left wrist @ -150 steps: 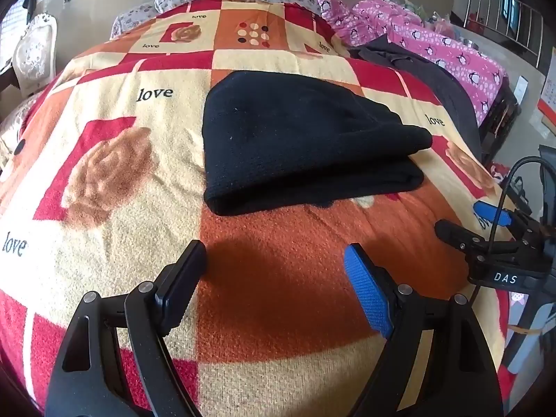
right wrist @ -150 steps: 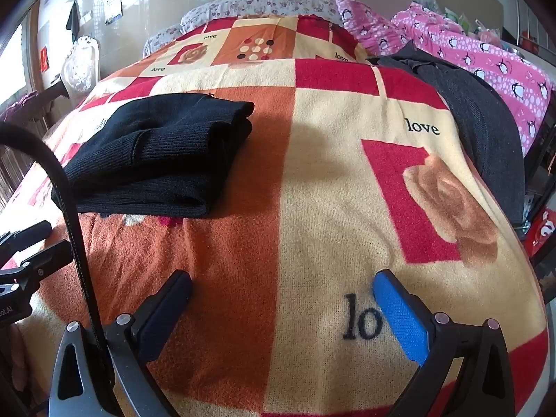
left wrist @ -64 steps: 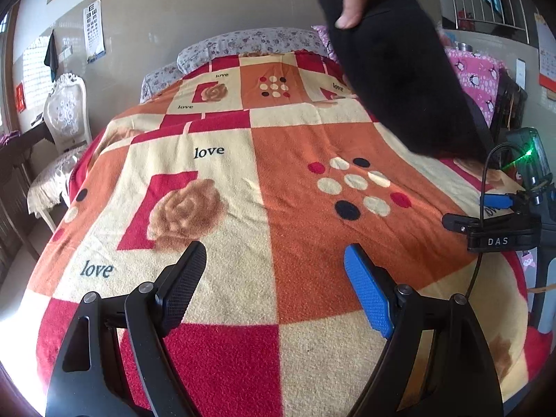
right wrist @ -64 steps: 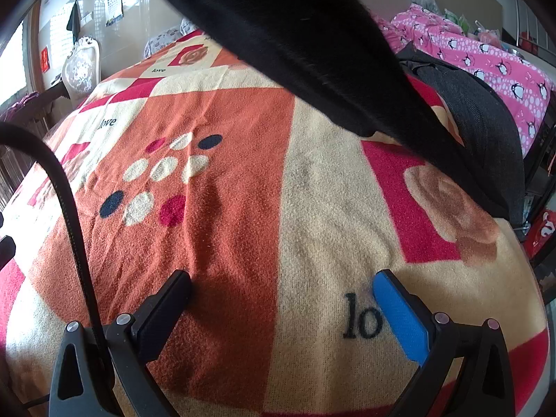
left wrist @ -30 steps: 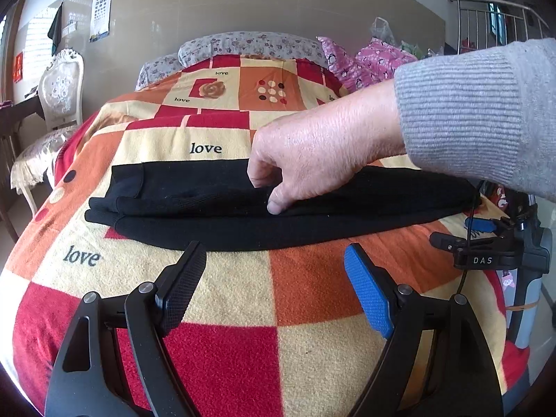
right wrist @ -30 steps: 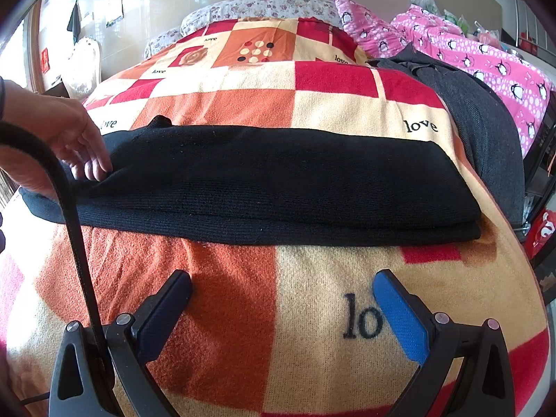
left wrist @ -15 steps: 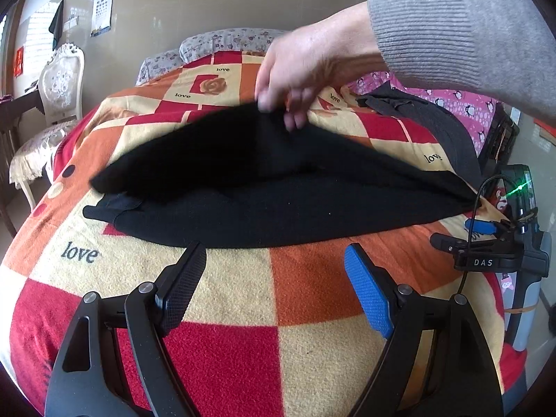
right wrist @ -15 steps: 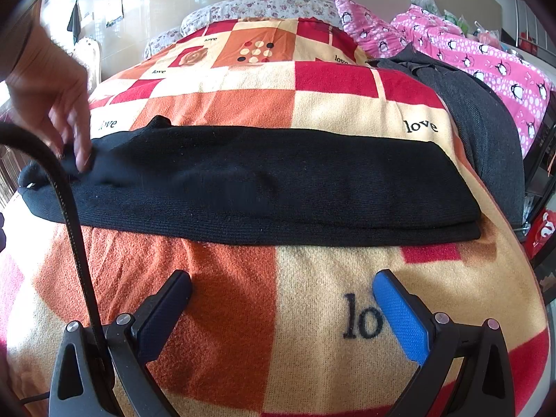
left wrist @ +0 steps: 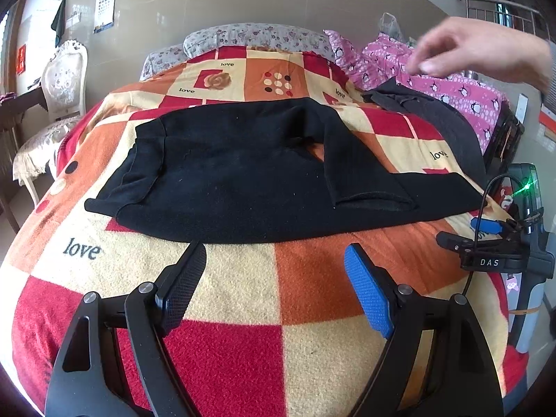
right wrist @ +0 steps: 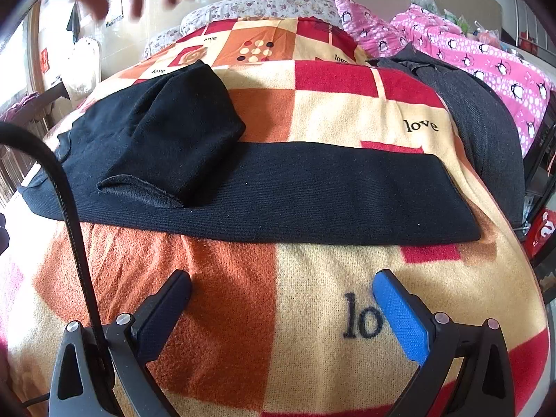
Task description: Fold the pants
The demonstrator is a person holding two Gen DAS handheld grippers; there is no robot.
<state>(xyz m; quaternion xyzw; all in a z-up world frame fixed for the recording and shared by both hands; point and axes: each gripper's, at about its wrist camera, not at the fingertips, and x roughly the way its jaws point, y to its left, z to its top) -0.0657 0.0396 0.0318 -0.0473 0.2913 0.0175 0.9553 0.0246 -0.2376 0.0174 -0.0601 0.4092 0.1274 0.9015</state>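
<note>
The left gripper rests wide open above the near edge of the red, orange and cream checked fleece blanket, holding and touching nothing; its black finger and blue-padded finger sit just short of the garment. The right gripper is likewise spread wide and empty, low over the blanket's near edge. The black knit pants lie across the middle of the blanket, one leg stretched flat towards the right edge and the other leg doubled back so its open cuff rests on top. Bare blanket lies between both grippers and the pants' near hem. A dark grey garment and a pink penguin-print quilt occupy the right edge. A bare hand hovers above the far right corner, blurred; in the right wrist view it is cut off by the top of the frame. A black cable crosses the pants' left end there.
</note>
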